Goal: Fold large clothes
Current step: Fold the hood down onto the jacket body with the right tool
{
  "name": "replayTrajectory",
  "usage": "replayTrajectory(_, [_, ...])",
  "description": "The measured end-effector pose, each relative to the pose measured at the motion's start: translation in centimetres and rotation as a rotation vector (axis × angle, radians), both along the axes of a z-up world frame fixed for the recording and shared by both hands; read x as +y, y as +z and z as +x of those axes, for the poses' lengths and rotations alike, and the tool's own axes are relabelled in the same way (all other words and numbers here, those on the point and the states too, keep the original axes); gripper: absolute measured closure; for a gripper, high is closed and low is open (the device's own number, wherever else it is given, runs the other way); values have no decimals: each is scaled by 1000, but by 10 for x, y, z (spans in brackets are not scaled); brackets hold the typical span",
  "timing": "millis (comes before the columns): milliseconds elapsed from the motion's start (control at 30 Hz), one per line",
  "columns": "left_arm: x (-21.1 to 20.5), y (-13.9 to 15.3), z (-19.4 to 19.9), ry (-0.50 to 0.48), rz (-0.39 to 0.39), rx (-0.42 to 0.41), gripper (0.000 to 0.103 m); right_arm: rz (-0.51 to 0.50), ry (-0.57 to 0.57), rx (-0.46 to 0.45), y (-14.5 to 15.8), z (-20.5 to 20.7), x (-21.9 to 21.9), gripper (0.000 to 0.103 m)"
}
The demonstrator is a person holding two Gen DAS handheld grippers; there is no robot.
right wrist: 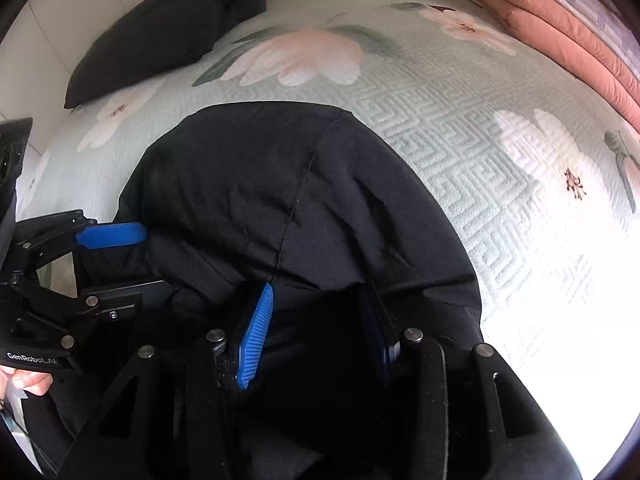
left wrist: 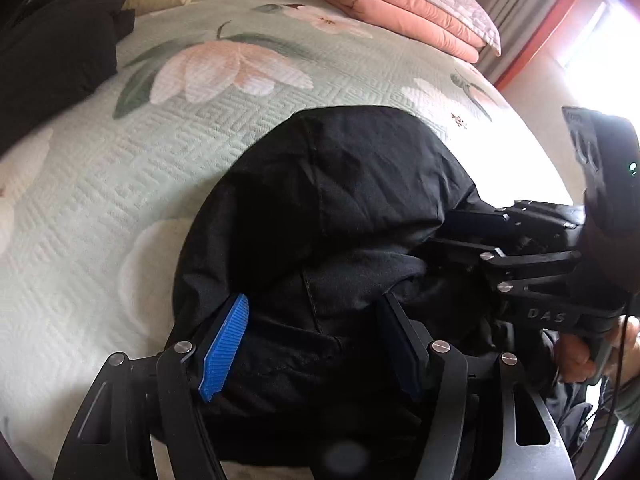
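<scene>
While a black garment [left wrist: 360,208] is bunched in a rounded heap at the near edge of the bed [left wrist: 280,92], it is flanked by 2 grippers. The left gripper [left wrist: 316,340] is held with its jaws parted, dark cloth lying between the blue pads; whether the cloth is pinched cannot be told. The right gripper [right wrist: 320,328] is likewise set over the garment's near folds, its jaws part-way apart, its grip unclear. Folded pink quilts [left wrist: 404,8] and another black garment [right wrist: 168,28] are seen at the bed's far side.
</scene>
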State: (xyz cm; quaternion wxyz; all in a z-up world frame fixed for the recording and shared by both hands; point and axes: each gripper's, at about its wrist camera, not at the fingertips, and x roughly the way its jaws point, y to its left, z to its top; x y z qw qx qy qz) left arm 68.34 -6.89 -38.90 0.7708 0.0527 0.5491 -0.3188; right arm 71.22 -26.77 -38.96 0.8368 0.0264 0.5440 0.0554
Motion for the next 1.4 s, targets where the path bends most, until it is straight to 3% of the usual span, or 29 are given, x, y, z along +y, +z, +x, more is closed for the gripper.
replayTrajectory(100, [13, 26, -12, -8, -7, -41, 34, 33, -3, -52, 33, -24, -11, 56])
replayTrajectory(233, [37, 39, -23, -8, -28, -42, 34, 8, -29, -82, 46, -59, -34, 56])
replayTrajectory(300, [44, 28, -21, 9, 15, -27, 34, -17, -43, -44, 33, -64, -39, 59])
replayTrajectory(333, [46, 17, -19, 23, 39, -6, 34, -22, -51, -7, 21, -63, -41, 66])
replayTrajectory(367, [49, 2, -14, 42, 58, 34, 30, -13, -56, 41, 6, -59, -41, 73])
replayTrajectory(400, [52, -11, -11, 64, 72, 55, 14, 7, -56, 76, -10, -55, -43, 74])
replayTrajectory(433, [56, -22, -8, 92, 56, 88, 13, 28, -67, 79, -22, -54, -45, 75])
replayTrajectory(533, [59, -14, -11, 91, 40, 72, 12, 47, -67, 71, -11, -52, -49, 75])
replayTrajectory(667, [74, 13, -13, 59, -5, 23, 13, 198, -66, 59, 11, -58, -80, 69])
replayTrajectory(700, [80, 22, -13, 59, -20, 7, 13, 225, -73, 57, 16, -59, -90, 65])
replayTrajectory(733, [87, 31, -10, 66, -43, -6, 13, 253, -88, 51, 20, -61, -101, 51])
replayTrajectory(767, [94, 40, -5, 80, -71, -13, 12, 269, -106, 42, 22, -63, -110, 46])
replayTrajectory(867, [111, 53, 16, 125, -132, -8, 12, 328, -154, 44, 17, -61, -137, 45])
replayTrajectory(967, [114, 43, 46, 129, -212, 87, 12, 433, -145, 100, 0, -47, -152, 45])
replayTrajectory(1133, [84, -6, 74, 59, -267, 308, 13, 559, -69, 198, -31, -28, -149, 45])
replayTrajectory(1200, [76, -16, 72, 40, -258, 333, 13, 571, -30, 186, -31, -24, -142, 45])
replayTrajectory(1300, [63, -17, 67, 5, -241, 298, 13, 573, 32, 187, -30, -17, -129, 46])
replayTrajectory(1333, [59, -16, 66, -4, -252, 295, 15, 566, 52, 191, -31, -13, -123, 48])
replayTrajectory(1367, [55, -17, 66, -10, -260, 298, 25, 560, 64, 189, -31, -10, -117, 48])
replayTrajectory(1400, [50, -18, 67, -17, -258, 307, 45, 552, 74, 183, -32, -8, -112, 48])
